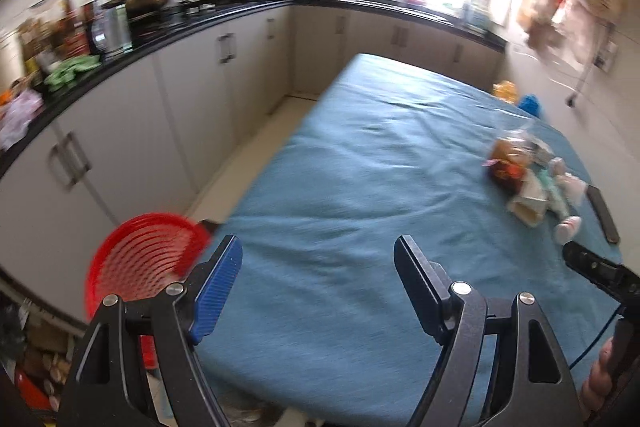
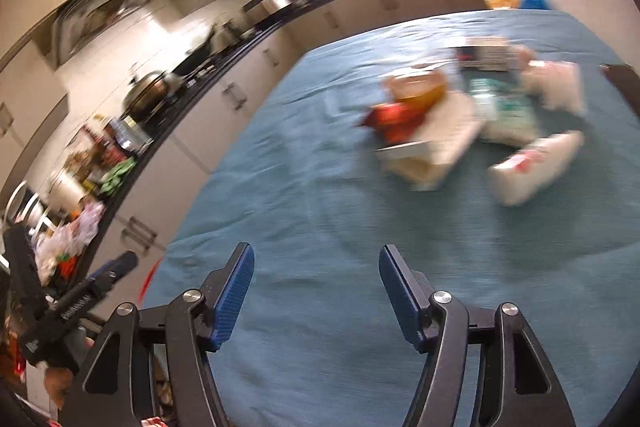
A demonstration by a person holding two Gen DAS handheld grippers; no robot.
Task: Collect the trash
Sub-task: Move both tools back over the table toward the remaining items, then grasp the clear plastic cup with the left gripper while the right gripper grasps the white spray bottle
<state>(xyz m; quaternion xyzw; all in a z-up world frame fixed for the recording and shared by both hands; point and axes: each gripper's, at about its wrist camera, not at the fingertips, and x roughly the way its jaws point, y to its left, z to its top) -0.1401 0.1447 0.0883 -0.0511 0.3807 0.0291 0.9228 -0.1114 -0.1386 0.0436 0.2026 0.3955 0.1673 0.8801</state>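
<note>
A heap of trash [image 1: 528,179] lies at the right side of a table under a blue cloth [image 1: 360,187]: a clear bag with orange-brown contents, a cardboard box, white wrappers. In the right wrist view the same heap [image 2: 472,115] is blurred, ahead and right of my right gripper [image 2: 316,267], which is open with bare cloth [image 2: 320,187] between its fingers. My left gripper [image 1: 318,257] is open and empty over the near left part of the table. A red mesh basket [image 1: 144,259] sits beyond the table's left edge, beside the left finger.
Kitchen cabinets and a dark counter [image 1: 208,23] with pots and bottles run along the left and far side. A dark phone-like slab [image 1: 604,215] lies at the table's right edge. A yellow thing and a blue thing [image 1: 516,95] stand past the far right corner. Bags hang on a rack [image 1: 560,3].
</note>
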